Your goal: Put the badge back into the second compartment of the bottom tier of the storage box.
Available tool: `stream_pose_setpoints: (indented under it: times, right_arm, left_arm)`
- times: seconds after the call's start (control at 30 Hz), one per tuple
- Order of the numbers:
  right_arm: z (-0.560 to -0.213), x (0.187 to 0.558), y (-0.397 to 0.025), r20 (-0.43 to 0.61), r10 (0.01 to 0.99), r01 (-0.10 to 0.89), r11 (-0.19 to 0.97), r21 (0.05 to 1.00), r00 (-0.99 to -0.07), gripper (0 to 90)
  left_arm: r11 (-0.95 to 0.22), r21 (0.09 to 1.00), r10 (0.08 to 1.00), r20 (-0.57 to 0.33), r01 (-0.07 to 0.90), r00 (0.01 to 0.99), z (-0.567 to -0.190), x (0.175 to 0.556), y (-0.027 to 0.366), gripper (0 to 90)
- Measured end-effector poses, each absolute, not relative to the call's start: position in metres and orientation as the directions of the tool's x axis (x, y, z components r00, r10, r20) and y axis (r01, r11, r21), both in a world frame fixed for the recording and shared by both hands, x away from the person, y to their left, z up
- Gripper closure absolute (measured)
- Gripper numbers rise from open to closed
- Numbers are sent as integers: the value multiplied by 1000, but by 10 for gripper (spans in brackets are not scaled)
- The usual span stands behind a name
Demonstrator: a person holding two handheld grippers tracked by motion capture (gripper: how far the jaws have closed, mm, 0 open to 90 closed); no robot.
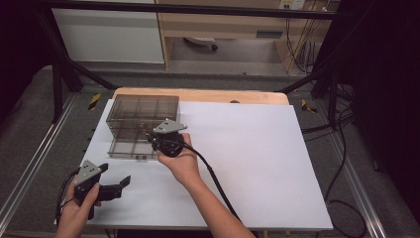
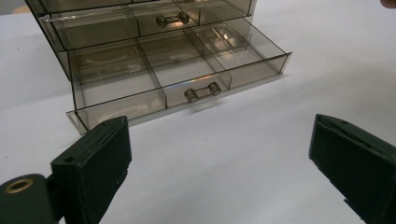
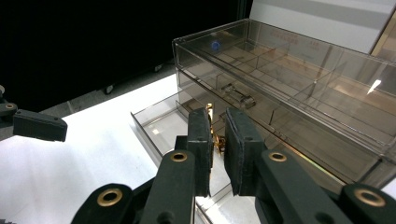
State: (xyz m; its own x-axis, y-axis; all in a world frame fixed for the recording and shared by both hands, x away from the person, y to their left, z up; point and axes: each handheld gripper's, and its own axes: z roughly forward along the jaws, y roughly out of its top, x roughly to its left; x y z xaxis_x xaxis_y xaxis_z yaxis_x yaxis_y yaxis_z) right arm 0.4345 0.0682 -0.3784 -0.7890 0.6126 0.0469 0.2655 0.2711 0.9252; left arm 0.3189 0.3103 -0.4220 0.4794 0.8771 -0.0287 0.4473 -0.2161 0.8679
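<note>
Two tools | left tool (image 2: 219,158) wide open, empty | right tool (image 3: 217,140) pinches gold piece (image 3: 211,122) over open drawer (image 2: 177,79)

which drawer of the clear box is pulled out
The bottom drawer is: it juts out in front of the clear box, its compartments open from above. The drawer above it sits shut, flush.
</note>
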Motion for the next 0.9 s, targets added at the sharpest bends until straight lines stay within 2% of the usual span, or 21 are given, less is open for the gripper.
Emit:
stream_pose_setpoints:
  times: [0.6, 0.9]
  right_arm:
    - [-374, 437, 69, 35, 604, 249, 274, 929, -796, 811]
    - [-378, 439, 75, 7, 591, 240, 316, 918, -806, 811]
  left_arm:
    - [-219, 866, 877, -27, 450, 479, -422, 319, 311, 58]
    - [-223, 866, 877, -23, 448, 481, -422, 319, 311, 56]
